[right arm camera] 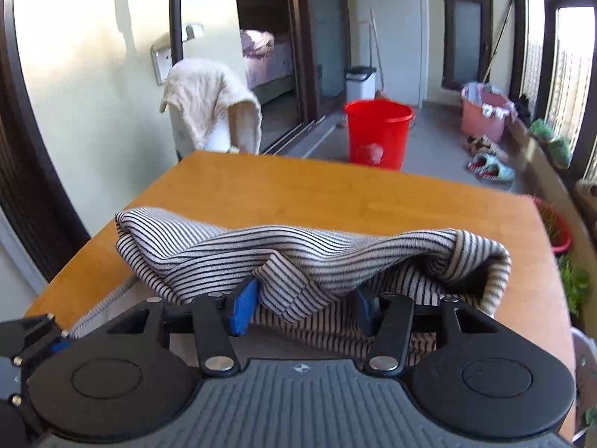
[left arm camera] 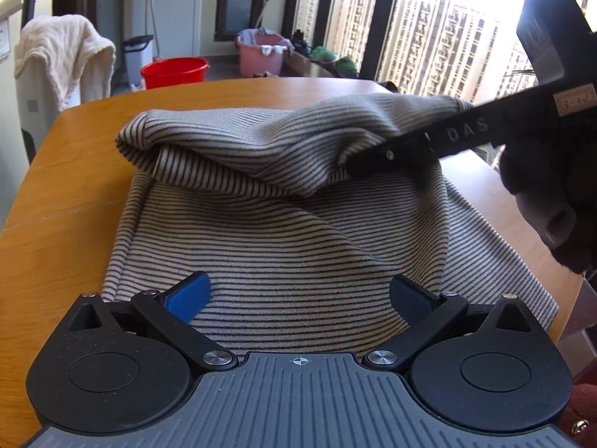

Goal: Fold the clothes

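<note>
A beige garment with thin black stripes (left arm camera: 283, 224) lies on the wooden table (left arm camera: 67, 171), its far half bunched and rolled back toward me. My left gripper (left arm camera: 298, 295) is open above the garment's near edge, holding nothing. My right gripper (right arm camera: 304, 306) reaches in from the right in the left wrist view, its fingers (left arm camera: 377, 158) against the raised fold. In the right wrist view the striped garment (right arm camera: 283, 257) is draped between and over the blue pads (right arm camera: 242, 308), which stand apart. Whether they pinch cloth is hidden by the fold.
Beyond the table stand a red bucket (right arm camera: 377, 136), a pink tub (right arm camera: 483, 115), a white bin (left arm camera: 138, 58) and a chair draped with a cream towel (right arm camera: 209, 100). Slippers (right arm camera: 490, 170) lie on the floor. Windows are at the far right.
</note>
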Demonstrator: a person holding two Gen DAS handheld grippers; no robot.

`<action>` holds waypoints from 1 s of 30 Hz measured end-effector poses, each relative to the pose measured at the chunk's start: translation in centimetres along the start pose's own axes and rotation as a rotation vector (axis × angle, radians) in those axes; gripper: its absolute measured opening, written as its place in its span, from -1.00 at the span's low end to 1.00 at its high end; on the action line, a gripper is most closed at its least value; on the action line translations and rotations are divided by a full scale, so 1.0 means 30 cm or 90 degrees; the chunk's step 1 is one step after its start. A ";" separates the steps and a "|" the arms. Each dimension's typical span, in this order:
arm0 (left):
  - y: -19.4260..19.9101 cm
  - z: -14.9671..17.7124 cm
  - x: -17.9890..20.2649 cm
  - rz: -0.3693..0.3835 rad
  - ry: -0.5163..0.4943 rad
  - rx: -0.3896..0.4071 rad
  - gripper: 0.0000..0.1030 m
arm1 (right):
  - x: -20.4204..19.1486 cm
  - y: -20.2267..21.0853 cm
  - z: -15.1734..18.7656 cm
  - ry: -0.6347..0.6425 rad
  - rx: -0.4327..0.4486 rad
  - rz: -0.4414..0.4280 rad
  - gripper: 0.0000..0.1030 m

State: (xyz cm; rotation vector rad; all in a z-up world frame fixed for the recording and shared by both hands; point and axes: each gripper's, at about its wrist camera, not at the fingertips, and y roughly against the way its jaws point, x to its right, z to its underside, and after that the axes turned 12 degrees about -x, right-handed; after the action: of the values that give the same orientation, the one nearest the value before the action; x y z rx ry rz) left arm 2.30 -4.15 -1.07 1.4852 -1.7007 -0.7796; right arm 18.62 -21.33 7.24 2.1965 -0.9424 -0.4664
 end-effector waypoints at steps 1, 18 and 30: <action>0.001 0.000 -0.001 0.002 0.003 0.000 1.00 | 0.014 0.028 -0.035 -0.015 0.051 0.017 0.03; -0.108 -0.162 -0.008 -0.068 -0.050 -0.007 1.00 | 0.207 -0.071 0.099 -0.183 0.014 0.050 -0.04; 0.031 -0.121 0.194 -0.125 -0.194 0.107 1.00 | 0.262 0.016 0.022 -0.220 0.041 -0.031 -0.71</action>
State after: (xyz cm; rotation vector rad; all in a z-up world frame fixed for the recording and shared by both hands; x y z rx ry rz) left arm 4.48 -9.70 2.47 1.7387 -1.9008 -1.0325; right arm 23.30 -27.68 6.71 2.2419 -1.0964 -0.8707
